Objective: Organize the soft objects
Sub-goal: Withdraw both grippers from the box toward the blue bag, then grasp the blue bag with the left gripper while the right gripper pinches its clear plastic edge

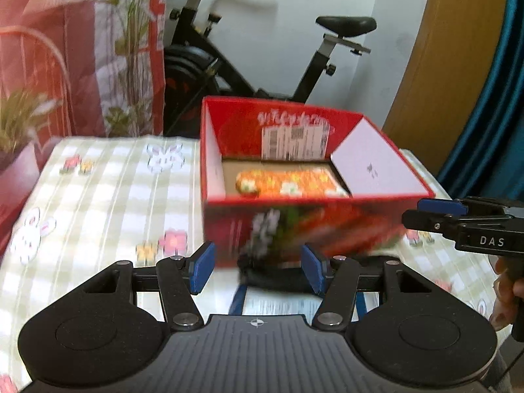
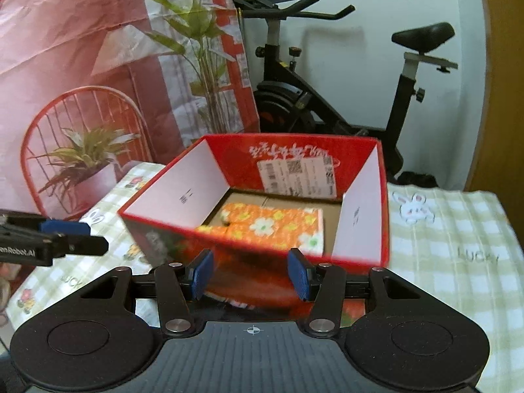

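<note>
Glossy cardboard box (image 2: 294, 157), cloth tablecloth (image 2: 458, 229)

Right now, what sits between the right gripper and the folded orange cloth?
Only the red box's near wall: the right wrist view shows the right gripper open before it, and the orange cloth inside, behind it.

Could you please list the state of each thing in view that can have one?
Red box: open-topped, upright on the checked cloth.
Orange flowered cloth: folded, lying flat inside the box.
Left gripper: open, nothing between its pads.
Right gripper: open, holding nothing.
Shipping label: stuck on the box's inner back wall.
</note>
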